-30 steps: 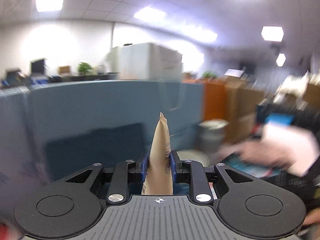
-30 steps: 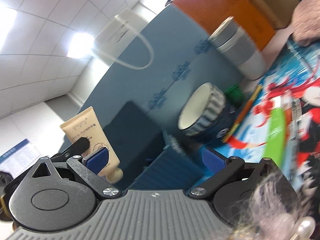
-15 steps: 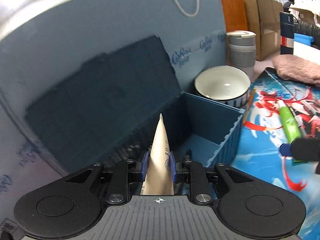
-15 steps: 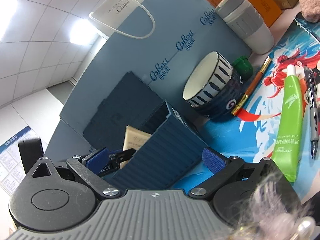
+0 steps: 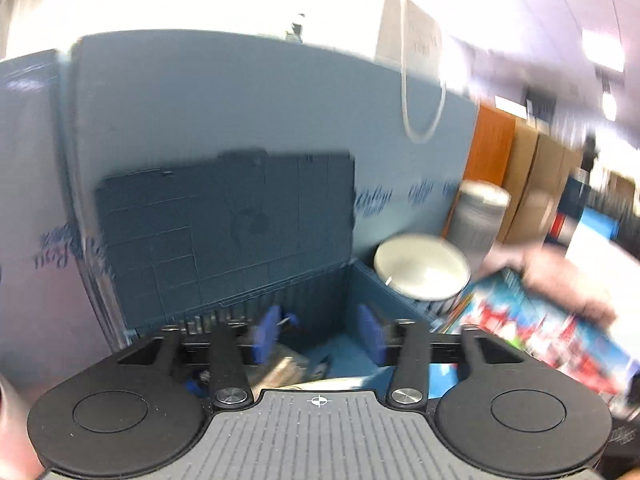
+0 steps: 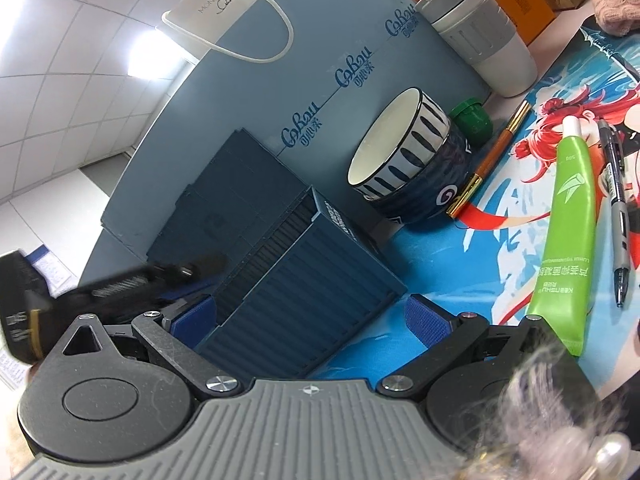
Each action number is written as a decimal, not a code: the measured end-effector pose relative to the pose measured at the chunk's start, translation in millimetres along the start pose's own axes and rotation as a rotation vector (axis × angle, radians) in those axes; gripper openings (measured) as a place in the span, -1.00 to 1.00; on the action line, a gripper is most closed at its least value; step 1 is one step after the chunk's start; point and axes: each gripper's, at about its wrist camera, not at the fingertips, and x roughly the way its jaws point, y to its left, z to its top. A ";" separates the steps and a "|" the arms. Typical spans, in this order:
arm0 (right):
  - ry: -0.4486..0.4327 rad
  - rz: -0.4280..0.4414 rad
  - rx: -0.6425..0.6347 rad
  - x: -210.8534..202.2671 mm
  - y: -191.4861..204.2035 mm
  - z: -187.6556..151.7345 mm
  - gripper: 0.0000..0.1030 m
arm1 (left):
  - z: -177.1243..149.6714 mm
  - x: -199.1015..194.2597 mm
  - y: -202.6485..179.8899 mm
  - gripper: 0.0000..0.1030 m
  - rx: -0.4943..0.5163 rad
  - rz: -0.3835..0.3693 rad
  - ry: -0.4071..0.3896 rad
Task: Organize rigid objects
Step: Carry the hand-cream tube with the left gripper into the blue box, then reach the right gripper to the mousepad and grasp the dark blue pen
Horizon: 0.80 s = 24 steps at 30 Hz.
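Note:
A dark blue ribbed storage box [image 6: 304,292] with its lid up stands on a printed desk mat [image 6: 512,216]. My left gripper [image 5: 320,334] is open just above the box [image 5: 352,300], and the beige tube [image 5: 280,368] lies inside, below the jaws. My right gripper [image 6: 310,316] is open and empty, close to the box's outer wall. A green tube [image 6: 566,236], a grey pen [image 6: 616,208] and an orange pen [image 6: 490,160] lie on the mat to the right.
A striped bowl [image 6: 408,160] stands beside the box, with a green cap [image 6: 472,122] and a grey tumbler [image 6: 480,28] behind it. A blue partition wall [image 5: 240,128] stands behind the box. A pink cloth [image 6: 616,4] lies at the far right.
My left gripper has opened and let go of the beige tube, which now lies in the box. The left view has tilted upward. My right gripper has barely moved.

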 end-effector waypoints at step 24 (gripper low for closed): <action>-0.122 -0.405 -0.102 -37.4 15.1 16.6 0.98 | -43.3 -22.4 -31.4 0.83 0.021 -0.095 -0.019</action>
